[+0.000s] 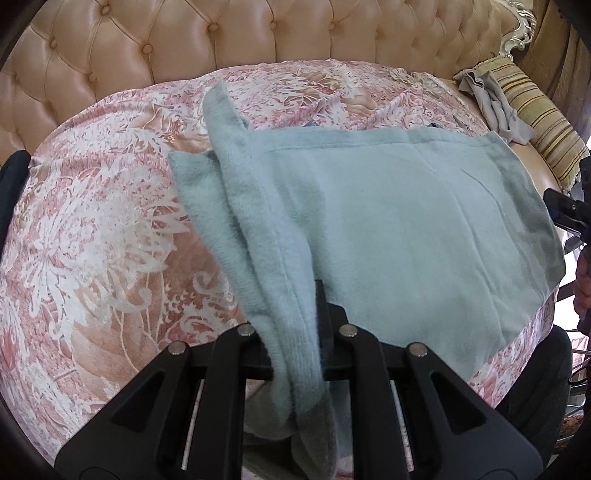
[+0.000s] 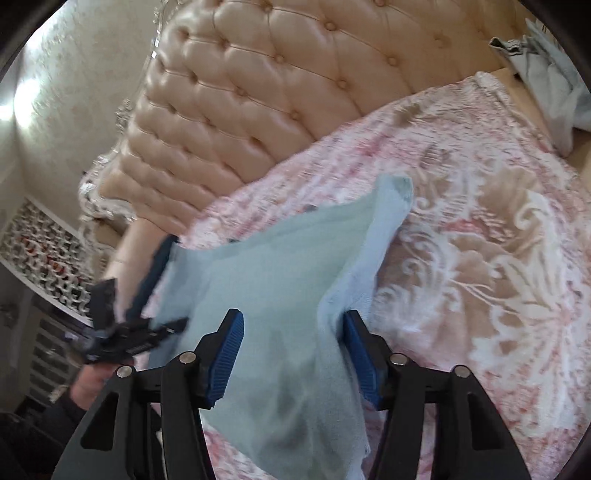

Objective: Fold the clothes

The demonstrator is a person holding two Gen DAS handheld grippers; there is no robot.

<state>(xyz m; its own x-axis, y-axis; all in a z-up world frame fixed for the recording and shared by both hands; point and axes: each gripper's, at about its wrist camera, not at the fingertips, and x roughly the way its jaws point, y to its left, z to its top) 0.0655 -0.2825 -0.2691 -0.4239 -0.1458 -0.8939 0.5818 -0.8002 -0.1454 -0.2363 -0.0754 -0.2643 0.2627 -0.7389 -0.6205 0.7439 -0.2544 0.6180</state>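
A light blue fleece garment [image 1: 399, 221] lies spread on the pink floral bedspread [image 1: 92, 221]. My left gripper [image 1: 299, 325] is shut on a bunched strip of it, a sleeve or a folded edge, which runs from the jaws up to the far left. In the right wrist view the same garment [image 2: 280, 280] is lifted and passes between the blue pads [image 2: 229, 350] of my right gripper [image 2: 293, 354], which stands open around it. The left gripper [image 2: 136, 332] shows at the left of that view, at the cloth's edge. The right gripper [image 1: 565, 214] peeks in at the garment's right side.
A tufted beige headboard [image 1: 258, 33] runs behind the bed. A crumpled grey garment [image 1: 495, 103] and a striped pillow [image 1: 543, 122] lie at the back right. More pale clothes [image 2: 554, 81] sit by the headboard. A white lattice cabinet [image 2: 44, 251] stands to the left. A person's hand [image 2: 88, 387] holds the left gripper.
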